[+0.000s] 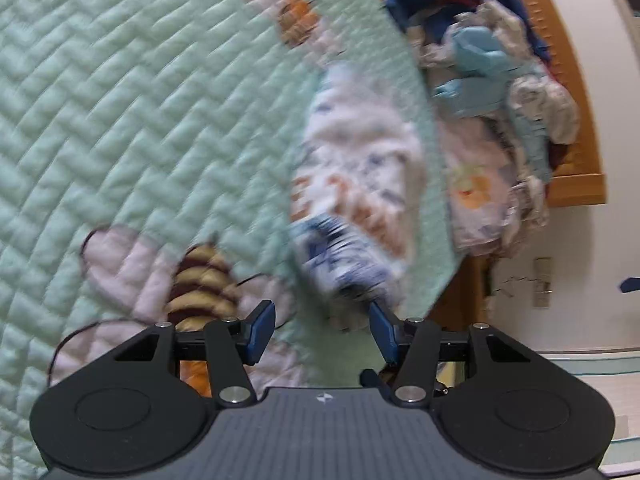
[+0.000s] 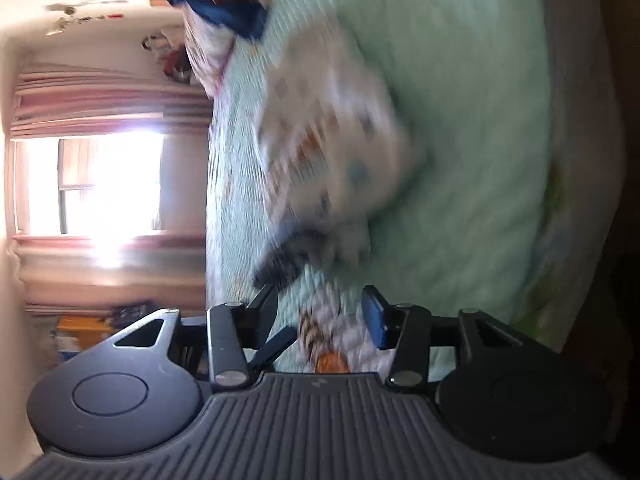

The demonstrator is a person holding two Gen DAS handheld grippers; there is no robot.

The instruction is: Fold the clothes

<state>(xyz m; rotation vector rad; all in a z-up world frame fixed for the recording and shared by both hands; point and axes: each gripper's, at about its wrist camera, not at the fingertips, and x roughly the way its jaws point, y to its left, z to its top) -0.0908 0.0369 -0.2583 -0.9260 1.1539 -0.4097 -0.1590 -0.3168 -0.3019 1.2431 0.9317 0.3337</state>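
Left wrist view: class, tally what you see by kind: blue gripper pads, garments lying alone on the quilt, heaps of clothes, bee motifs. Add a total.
Blue gripper pads: 2
Printed garment lying alone on the quilt: 1
Heap of clothes: 1
Bee motif: 1
Total: 5

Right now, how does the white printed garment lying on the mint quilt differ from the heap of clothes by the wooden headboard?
The white printed garment lies alone as one compact piece on the mint quilt; the heap of clothes is many jumbled pieces at the quilt's edge against the wooden headboard. The garment is mostly white with small orange and blue prints; the heap mixes navy, light blue and pale fabrics. Both look like soft children's clothing, though blur hides detail.
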